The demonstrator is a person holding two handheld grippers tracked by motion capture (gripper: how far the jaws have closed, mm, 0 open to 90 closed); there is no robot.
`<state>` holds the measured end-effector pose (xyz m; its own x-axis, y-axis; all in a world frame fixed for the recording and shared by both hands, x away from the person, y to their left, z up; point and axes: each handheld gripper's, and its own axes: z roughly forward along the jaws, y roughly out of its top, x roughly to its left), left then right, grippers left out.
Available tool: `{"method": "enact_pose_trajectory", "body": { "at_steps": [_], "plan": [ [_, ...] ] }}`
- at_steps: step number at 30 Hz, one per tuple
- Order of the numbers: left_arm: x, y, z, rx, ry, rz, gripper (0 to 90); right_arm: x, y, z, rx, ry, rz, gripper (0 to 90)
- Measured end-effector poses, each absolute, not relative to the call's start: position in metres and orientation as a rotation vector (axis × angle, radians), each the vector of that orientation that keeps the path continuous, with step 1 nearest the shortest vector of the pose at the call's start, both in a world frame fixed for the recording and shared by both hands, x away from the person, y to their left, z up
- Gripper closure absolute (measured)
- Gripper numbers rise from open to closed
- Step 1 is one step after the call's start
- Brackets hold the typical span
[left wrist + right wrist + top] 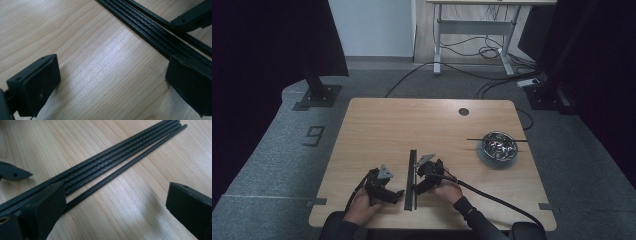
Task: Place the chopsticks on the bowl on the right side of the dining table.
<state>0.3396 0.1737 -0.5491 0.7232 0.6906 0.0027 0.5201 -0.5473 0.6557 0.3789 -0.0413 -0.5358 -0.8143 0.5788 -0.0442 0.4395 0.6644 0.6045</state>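
Several thin black rods (412,180) lie side by side on the wooden table (377,125), running front to back near its front edge. In the right gripper view, three rods (112,155) lie packed together and one rod (130,163) lies slightly apart. My left gripper (398,194) rests just left of the bundle, open, with bare wood between its pads (37,82); its right pad sits at the rods (140,27). My right gripper (416,183) is at the bundle's right side, open. Its left pad (42,212) lies over the rods, and nothing is held.
A metal bowl (499,146) with shiny contents stands on a grey mat at the right of the table, and another black rod (474,139) lies across it. A round cable hole (463,111) is at the back. The right gripper's cable (497,200) trails off the front right.
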Motion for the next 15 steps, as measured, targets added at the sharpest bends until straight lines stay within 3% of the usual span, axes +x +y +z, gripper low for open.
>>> {"method": "enact_pose_trajectory", "body": {
  "at_steps": [4,5,15],
  "plan": [
    [0.3395,0.1737,-0.5491,2.28,0.913,0.344,0.0,0.3796,-0.0439,-0.5363,0.814,2.634,0.79,3.4],
    [0.3394,0.1737,-0.5491,2.28,0.913,0.344,0.0,0.3805,-0.0465,-0.5352,0.831,2.63,0.781,7.6],
    [0.3393,0.1738,-0.5492,2.28,0.912,0.344,0.0,0.3866,-0.05,-0.5368,0.874,2.621,0.808,7.3]
  ]
}}
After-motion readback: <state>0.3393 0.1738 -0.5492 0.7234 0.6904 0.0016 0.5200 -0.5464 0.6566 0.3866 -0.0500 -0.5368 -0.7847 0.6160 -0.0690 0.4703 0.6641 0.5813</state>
